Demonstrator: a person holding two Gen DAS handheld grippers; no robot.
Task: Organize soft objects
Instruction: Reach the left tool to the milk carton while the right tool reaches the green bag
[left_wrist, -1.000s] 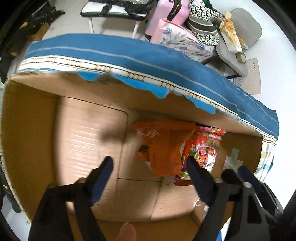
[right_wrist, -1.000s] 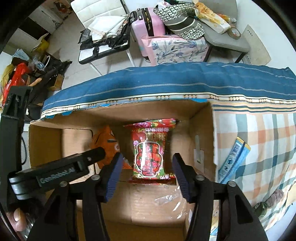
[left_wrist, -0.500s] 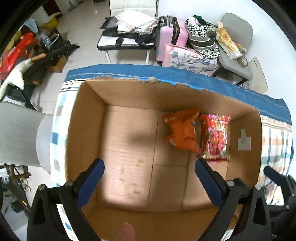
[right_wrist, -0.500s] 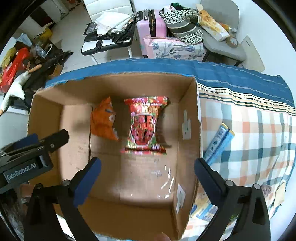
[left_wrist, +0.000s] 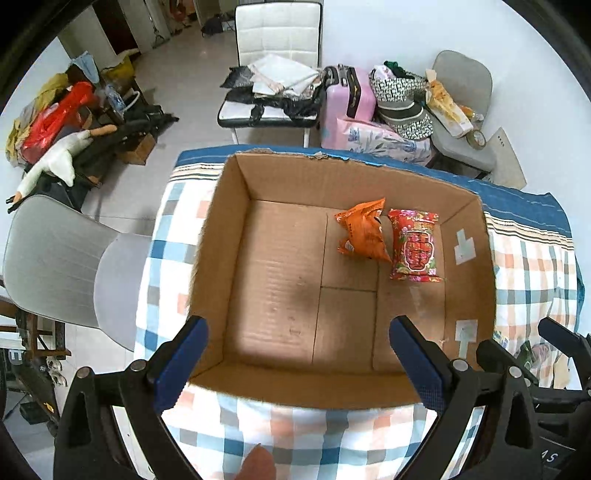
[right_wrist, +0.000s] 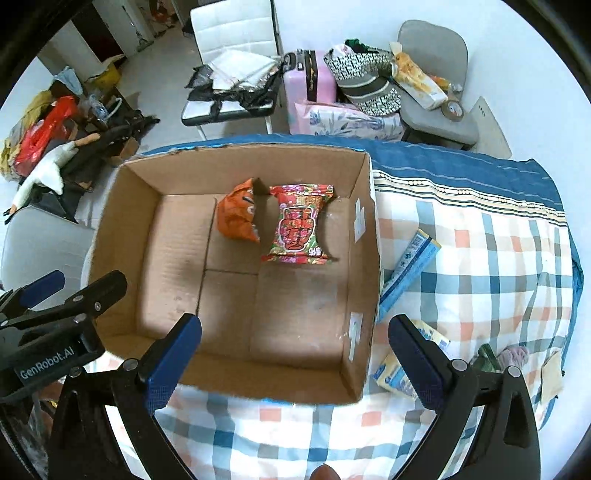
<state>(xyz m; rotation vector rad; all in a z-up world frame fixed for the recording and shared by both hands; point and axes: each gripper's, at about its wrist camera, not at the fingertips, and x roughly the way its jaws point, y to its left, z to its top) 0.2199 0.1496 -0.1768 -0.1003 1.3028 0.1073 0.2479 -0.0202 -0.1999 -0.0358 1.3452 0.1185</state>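
An open cardboard box (left_wrist: 229, 236) (right_wrist: 365, 258) stands on a checked cloth. Inside it, at the far right, lie an orange snack bag (left_wrist: 364, 232) (right_wrist: 238, 214) and a red patterned snack bag (left_wrist: 415, 245) (right_wrist: 299, 223), side by side. My left gripper (left_wrist: 299, 363) is open and empty above the box's near edge. My right gripper (right_wrist: 293, 360) is open and empty above the box's near right corner. The left gripper also shows at the left of the right wrist view (right_wrist: 55, 299).
On the cloth right of the box lie a blue-and-white packet (right_wrist: 410, 269), further packets (right_wrist: 395, 373) and a small soft bundle (right_wrist: 513, 358). A grey chair (left_wrist: 62, 262) stands left of the table. Chairs, a pink suitcase (left_wrist: 345, 99) and bags stand beyond.
Both grippers have pulled up and back out of the box and opened wider. The two snack bags lie where they were.
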